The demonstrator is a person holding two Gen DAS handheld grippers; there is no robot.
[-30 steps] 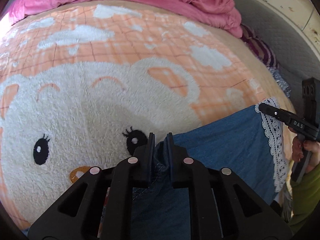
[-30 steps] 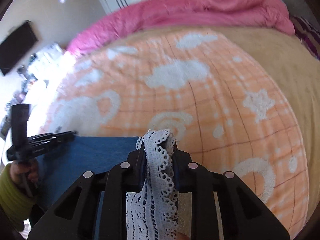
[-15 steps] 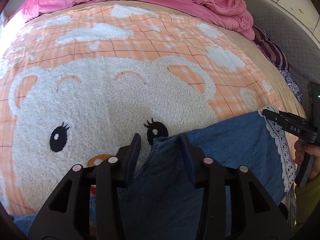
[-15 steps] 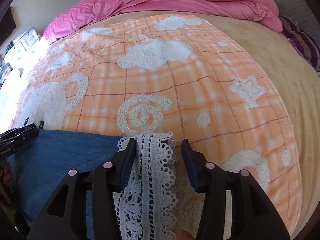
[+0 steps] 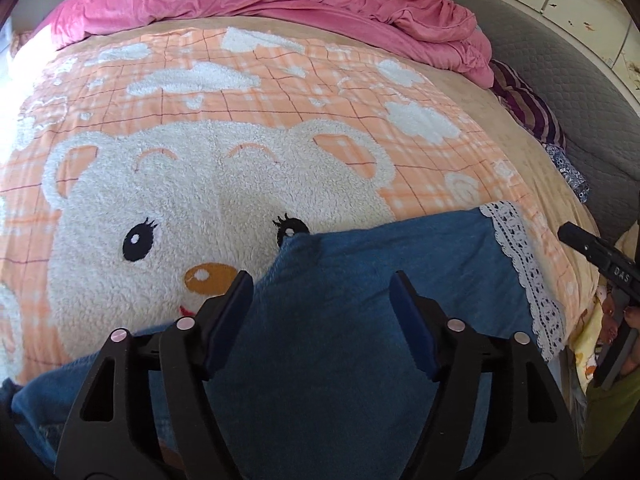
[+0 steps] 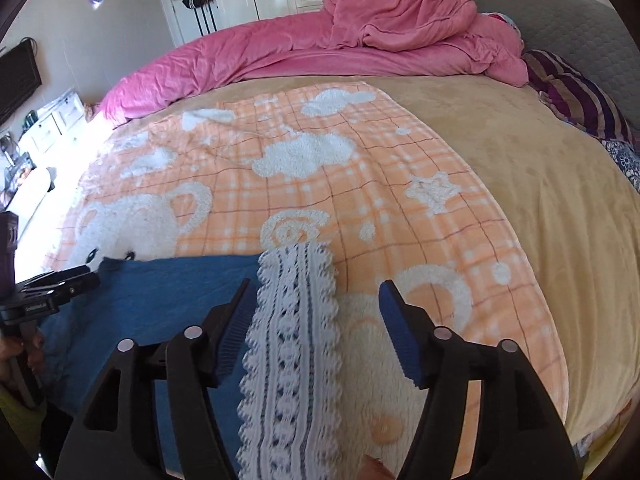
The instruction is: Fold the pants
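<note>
Blue denim pants [image 5: 380,264] with a white lace hem [image 5: 520,268] lie flat on the bear blanket at the near edge of the bed. My left gripper [image 5: 322,292] hovers over the denim with its jaws opening; the cloth lies below, touching neither pad. In the right wrist view the lace hem [image 6: 296,320] and denim [image 6: 160,300] lie on the bed. My right gripper [image 6: 316,300] is above the lace, jaws opening, pads clear of it. Each gripper shows at the edge of the other's view: the right gripper [image 5: 588,248], the left gripper [image 6: 52,284].
An orange plaid blanket with a white bear [image 5: 200,184] covers the bed. A pink duvet [image 6: 320,48] is heaped along the far side. A striped cushion [image 6: 580,96] and grey headboard [image 6: 560,20] are at the right. Drawers [image 6: 44,128] stand at the left.
Both grippers went from shut on the pants to wide apart, letting go of the denim edge and lace hem. Both pulled back and up; the pants now lie flat.
</note>
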